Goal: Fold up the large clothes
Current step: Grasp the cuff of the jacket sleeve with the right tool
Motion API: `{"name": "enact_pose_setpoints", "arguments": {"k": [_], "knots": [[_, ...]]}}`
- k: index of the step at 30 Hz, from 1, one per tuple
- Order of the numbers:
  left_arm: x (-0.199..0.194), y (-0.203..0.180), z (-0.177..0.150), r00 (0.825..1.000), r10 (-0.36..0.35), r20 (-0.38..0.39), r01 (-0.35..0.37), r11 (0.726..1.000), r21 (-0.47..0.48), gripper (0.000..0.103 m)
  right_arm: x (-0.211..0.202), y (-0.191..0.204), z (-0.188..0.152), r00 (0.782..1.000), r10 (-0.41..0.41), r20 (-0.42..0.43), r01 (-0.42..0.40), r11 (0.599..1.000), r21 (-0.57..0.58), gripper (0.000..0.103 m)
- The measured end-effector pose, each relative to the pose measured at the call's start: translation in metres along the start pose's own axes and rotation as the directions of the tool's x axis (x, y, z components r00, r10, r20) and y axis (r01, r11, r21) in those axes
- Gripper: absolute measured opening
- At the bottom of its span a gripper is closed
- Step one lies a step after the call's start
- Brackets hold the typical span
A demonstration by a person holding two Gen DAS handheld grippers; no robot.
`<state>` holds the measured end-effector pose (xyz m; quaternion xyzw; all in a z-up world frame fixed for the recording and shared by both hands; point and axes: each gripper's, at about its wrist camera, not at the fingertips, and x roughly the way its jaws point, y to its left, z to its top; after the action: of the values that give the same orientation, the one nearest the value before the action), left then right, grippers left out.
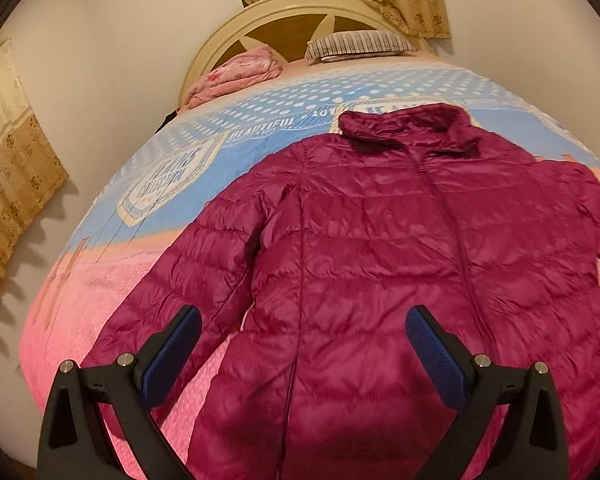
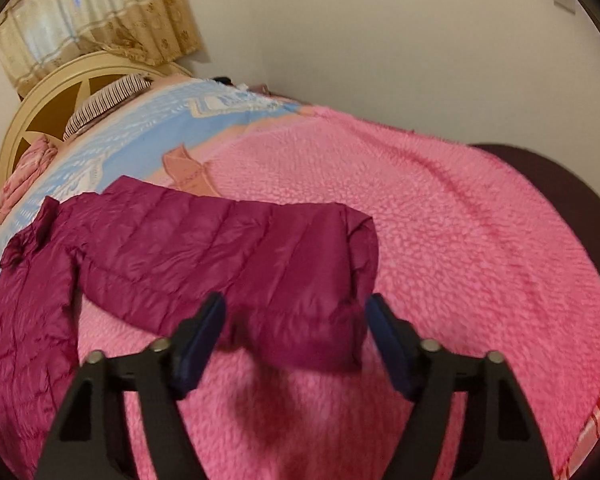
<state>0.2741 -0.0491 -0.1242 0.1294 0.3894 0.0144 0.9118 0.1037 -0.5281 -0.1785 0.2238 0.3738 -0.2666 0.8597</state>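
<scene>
— What's the jacket (image 1: 380,248) made of?
— Thin quilted cloth, magenta, with a slick sheen and fine creases across the panels.
— And under it?
— The blanket (image 2: 440,220) on the bed is fuzzy, nubbly pink fleece, quite matt.
— Your tools?
— My left tool (image 1: 303,322) and right tool (image 2: 296,312) are matt black plastic with bright metal pins; the pads (image 1: 428,344) look like textured blue rubber.
— The headboard (image 1: 236,36)?
— Smooth cream-painted wood, brown panels.
</scene>
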Motion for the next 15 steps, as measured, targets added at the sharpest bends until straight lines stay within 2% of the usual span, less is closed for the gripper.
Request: {"name": "enact_pose_setpoints", "arguments": {"k": [2,4,6,9,15], "knots": [[0.011,-0.001,0.004,1.0,0.01,-0.013,-0.01,1.0,0.002,0.102,0.007,0.002,0.002,1.0,0.006,-0.017,-0.007,1.0,-0.023,0.035],[0.019,-0.001,0.006,1.0,0.014,-0.022,-0.014,1.0,0.002,0.102,0.019,0.006,0.007,1.0,0.011,-0.024,-0.012,0.998,-0.058,0.019],[0.024,-0.001,0.008,1.0,0.017,-0.025,-0.017,1.0,0.004,0.102,0.019,0.007,0.008,1.0,0.021,-0.018,-0.023,0.997,-0.08,0.015],[0.027,0.003,0.011,0.999,0.027,-0.019,-0.027,1.0,0.003,0.102,0.008,0.017,0.014,0.999,0.019,0.043,-0.013,0.992,-0.127,0.013],[0.03,0.024,0.019,0.999,0.053,-0.006,-0.054,0.998,-0.033,0.102,-0.029,0.075,0.024,0.988,0.054,0.143,-0.012,0.96,-0.28,0.012]]}}
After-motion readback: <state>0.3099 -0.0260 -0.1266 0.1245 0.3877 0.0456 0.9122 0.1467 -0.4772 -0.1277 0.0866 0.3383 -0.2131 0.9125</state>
